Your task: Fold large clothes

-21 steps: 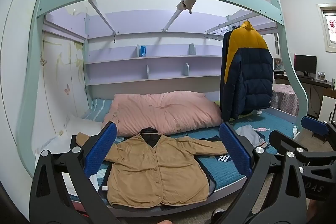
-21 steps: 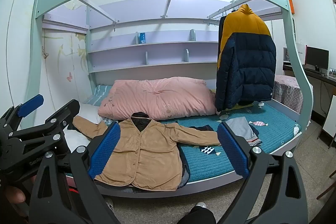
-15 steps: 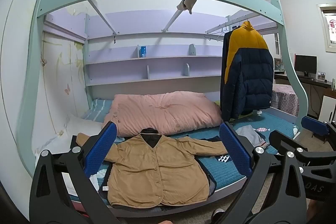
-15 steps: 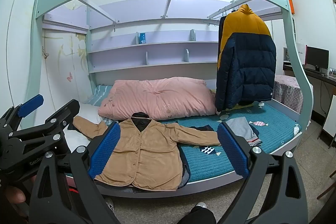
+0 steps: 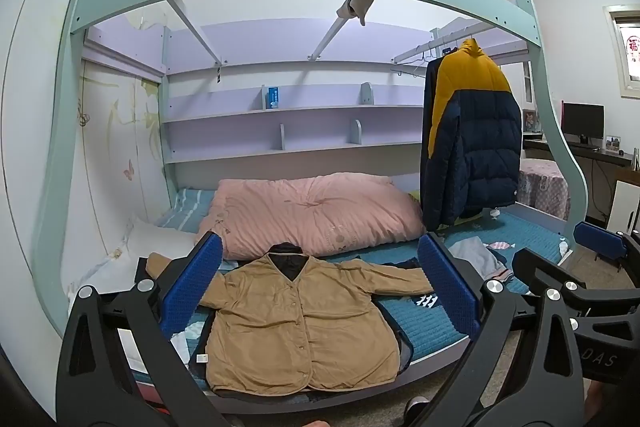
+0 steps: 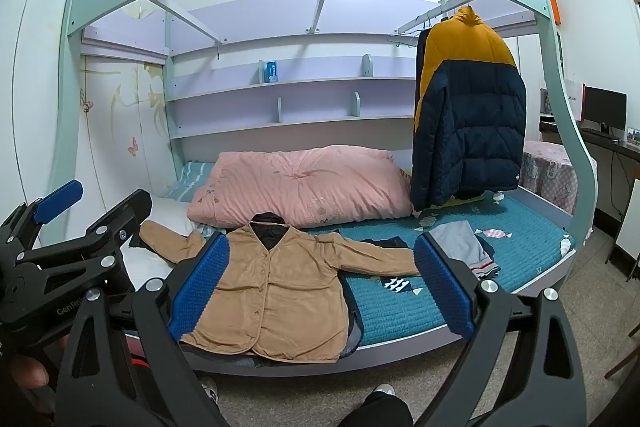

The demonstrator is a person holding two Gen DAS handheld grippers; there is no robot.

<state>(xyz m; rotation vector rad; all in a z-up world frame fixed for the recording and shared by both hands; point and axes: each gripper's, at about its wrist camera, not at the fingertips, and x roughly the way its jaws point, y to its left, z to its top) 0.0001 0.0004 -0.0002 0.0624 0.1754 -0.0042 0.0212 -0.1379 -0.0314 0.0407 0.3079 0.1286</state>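
Tan jacket (image 5: pixel 296 323) lies flat, front up and buttoned, at the front edge of the bed (image 5: pixel 436 327), toward its left end, hem at the edge. Both sleeves spread out sideways; no fold made in it. A dark garment (image 6: pixel 352 323) peeks out underneath along its right side and hem. Judged progress: nothing folded, task at its very start, all folds left to do.

Left gripper (image 5: pixel 320 283) is released, jaws wide apart, holding nothing, hovering in front of the bed, well apart from the jacket. Right gripper (image 6: pixel 320 283) likewise spread wide, empty, off the bed.

Farther out: grey clothes (image 6: pixel 464 247) in a small pile on the teal mattress right of the jacket, pink quilt (image 5: pixel 312 215) behind toward the back edge, navy and yellow puffer coat (image 6: pixel 468 123) hanging at the right end.
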